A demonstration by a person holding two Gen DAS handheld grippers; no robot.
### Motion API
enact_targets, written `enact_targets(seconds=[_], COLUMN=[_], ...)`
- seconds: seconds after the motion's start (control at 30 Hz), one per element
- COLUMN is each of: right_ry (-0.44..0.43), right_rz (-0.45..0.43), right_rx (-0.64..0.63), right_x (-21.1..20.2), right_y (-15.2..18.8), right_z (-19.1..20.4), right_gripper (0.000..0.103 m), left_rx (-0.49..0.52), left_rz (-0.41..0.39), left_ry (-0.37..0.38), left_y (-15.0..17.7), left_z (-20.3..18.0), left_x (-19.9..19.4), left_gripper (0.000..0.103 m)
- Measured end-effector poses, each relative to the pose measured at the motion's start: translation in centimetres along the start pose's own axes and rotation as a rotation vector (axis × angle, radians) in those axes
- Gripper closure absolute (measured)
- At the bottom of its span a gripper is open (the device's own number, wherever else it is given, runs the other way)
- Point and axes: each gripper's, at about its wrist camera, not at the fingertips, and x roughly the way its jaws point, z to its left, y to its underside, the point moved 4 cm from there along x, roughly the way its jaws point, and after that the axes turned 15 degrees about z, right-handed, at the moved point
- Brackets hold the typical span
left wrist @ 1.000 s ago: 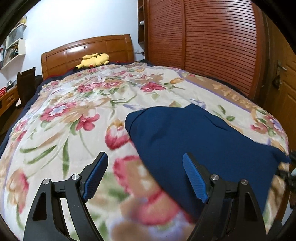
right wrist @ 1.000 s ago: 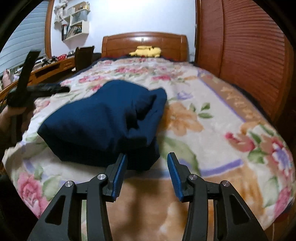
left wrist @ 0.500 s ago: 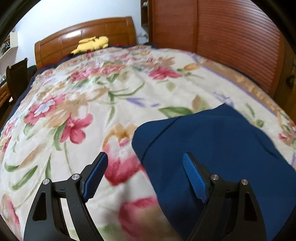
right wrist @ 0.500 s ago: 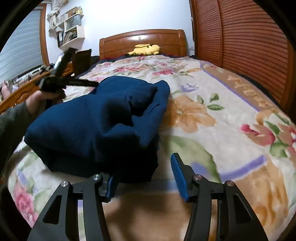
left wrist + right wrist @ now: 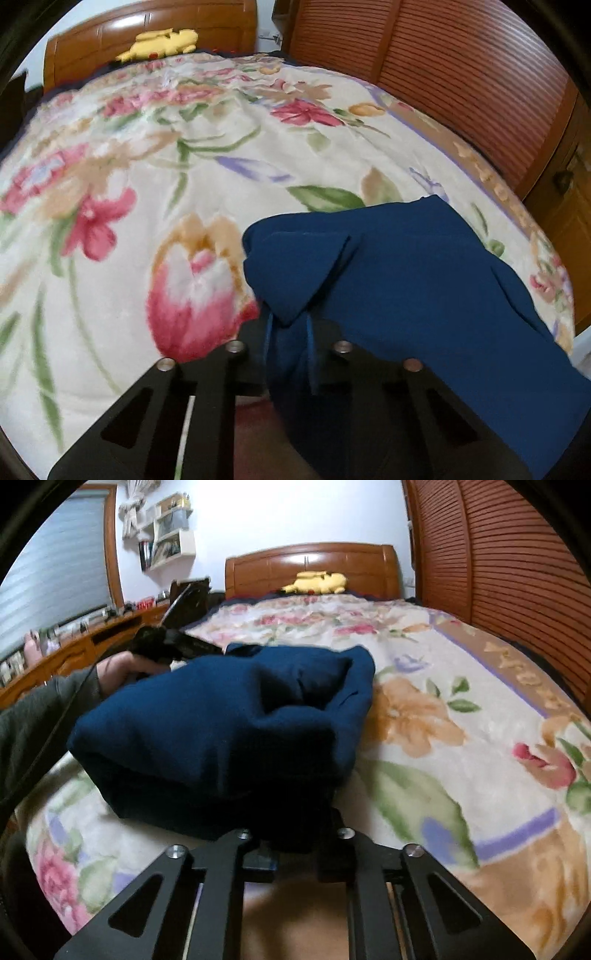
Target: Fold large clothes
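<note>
Left wrist view: navy garment (image 5: 399,280) lies on my floral blanket (image 5: 155,177), bunched at 6 o'clock in my left gripper (image 5: 288,354), whose jaws just clamped a fold. Right gripper (image 5: 295,845) just pinched its near edge too. Wooden headboard (image 5: 310,568) at 12, slatted wardrobe (image 5: 517,561) at 2.

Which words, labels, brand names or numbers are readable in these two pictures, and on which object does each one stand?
No text is readable.
Golden letter-like marks on the tan border of the floral fleece blanket: too blurred.
Book spines on the white wall shelf: too small.
Dark blue folded garment: no label visible.
</note>
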Motion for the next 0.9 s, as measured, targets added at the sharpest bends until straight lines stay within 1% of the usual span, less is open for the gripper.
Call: enact_targets(seconds=[0.07, 0.13, 0.23, 0.3, 0.4, 0.47, 0.67, 0.77, 0.8, 0.9], right_ry=[-0.023, -0.025, 0.007, 0.029, 0.078, 0.116, 0.289, 0.393, 0.447, 0.530], right_rz=[-0.052, -0.094, -0.103, -0.106, -0.126, -0.139, -0.162, -0.155, -0.145, -0.122], right_rx=[0.012, 0.010, -0.037, -0.034, -0.009, 0.012, 0.067, 0.084, 0.076, 0.112], right_x=[-1.1, -2.4, -3.3, -3.9, -5.3, -6.7, -12.4, -15.6, -16.8, -19.3], right_y=[-0.3, -0.8, -1.4, -1.4, -1.4, -1.4, -0.6, 0.3, 0.8, 2.3], right_z=[-0.4, -0.6, -0.9, -1.9, -4.7, -7.2, -15.1, -18.8, -20.2, -23.7], right_gripper=[0.097, 0.097, 0.098, 0.098, 0.098, 0.098, 0.098, 0.098, 0.098, 0.098], left_rx=[0.012, 0.018, 0.045, 0.066, 0.097, 0.128, 0.210, 0.241, 0.240, 0.256], left_rz=[-0.039, -0.087, -0.156, -0.198, -0.216, -0.231, -0.279, -0.311, -0.312, -0.296], left_ry=[-0.041, -0.060, -0.091, -0.090, -0.078, -0.072, 0.021, 0.104, 0.130, 0.211], left_y=[-0.2, -0.6, -1.2, -1.6, -2.5, -3.3, -6.5, -7.8, -7.9, -8.7], left_z=[-0.8, -1.7, -3.6, -5.6, -8.5, -11.4, -22.0, -27.6, -28.9, -33.8], left_x=[-1.6, -3.3, -5.9, -7.4, -8.3, -8.5, -8.2, -7.3, -6.8, -4.6], left_gripper=[0.091, 0.091, 0.092, 0.092, 0.092, 0.092, 0.092, 0.092, 0.092, 0.092])
